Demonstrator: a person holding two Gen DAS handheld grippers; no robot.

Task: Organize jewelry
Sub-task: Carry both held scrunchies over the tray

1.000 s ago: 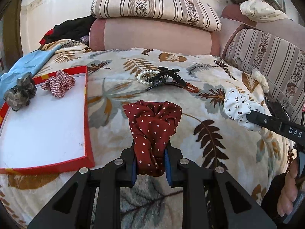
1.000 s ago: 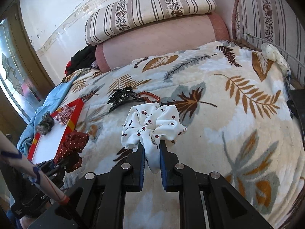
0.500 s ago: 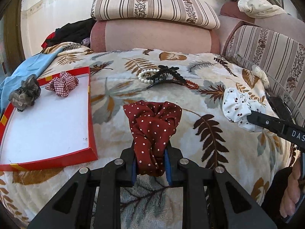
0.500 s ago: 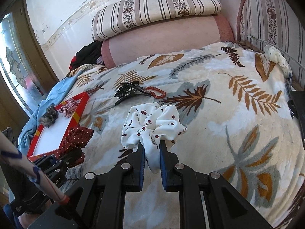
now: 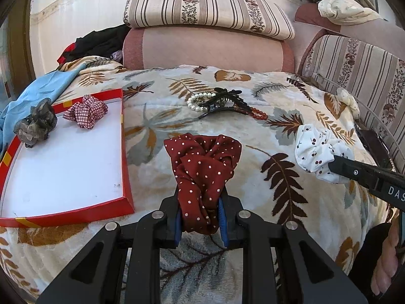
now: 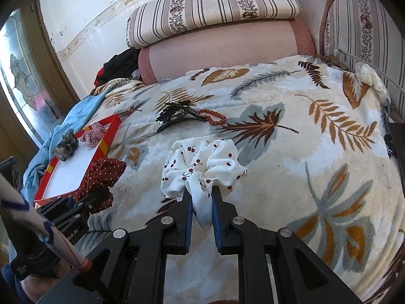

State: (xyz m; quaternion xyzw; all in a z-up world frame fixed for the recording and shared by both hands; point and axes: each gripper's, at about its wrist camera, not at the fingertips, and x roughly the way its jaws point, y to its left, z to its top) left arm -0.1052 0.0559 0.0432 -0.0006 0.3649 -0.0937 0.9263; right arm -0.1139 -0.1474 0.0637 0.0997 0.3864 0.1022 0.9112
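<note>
While the left tongs pinch a red dotted scrunchie just right of the red tray, the right tongs clench a white cherry scrunchie above the blanket, near a black hair clip farther back

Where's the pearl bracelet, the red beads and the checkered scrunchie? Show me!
pearl bracelet (image 5: 196, 100), left wrist view, on its left curve of pearls.
red beads (image 6: 215, 116), right wrist view, on the strand beside the black clip.
checkered scrunchie (image 5: 86, 111), left wrist view, on its middle folds.
</note>
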